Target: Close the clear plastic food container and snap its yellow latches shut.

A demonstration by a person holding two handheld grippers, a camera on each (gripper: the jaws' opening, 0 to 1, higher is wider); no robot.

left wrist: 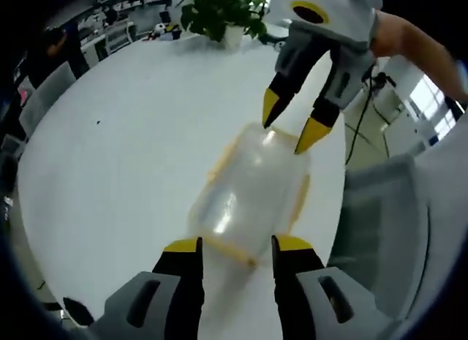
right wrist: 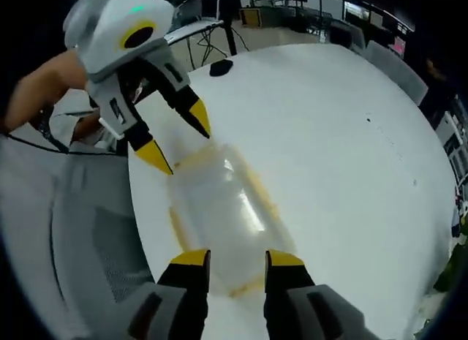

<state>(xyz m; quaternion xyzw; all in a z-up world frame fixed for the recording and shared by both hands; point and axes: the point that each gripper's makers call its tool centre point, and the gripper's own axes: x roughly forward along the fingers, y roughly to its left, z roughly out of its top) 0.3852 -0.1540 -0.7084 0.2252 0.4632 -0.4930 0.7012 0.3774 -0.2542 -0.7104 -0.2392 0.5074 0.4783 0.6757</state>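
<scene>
In the left gripper view, the left gripper (left wrist: 235, 246) stands parted at the near end of the clear container (left wrist: 248, 194), lid down, yellow latches (left wrist: 301, 195) along its sides. At 1 o'clock the right gripper (left wrist: 291, 126) hangs spread over the far end. The white table (left wrist: 124, 128) lies bare toward 10; its edge runs close at 3.

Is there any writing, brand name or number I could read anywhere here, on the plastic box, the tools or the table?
None can be read.
Clear container with yellow latches: no label or print shows.
Left gripper and right gripper: grey shells and yellow tips, no lettering shows.
White table: bare of text.
Shelves and items in the background behind the potted plant: too small and blurred to read.
</scene>
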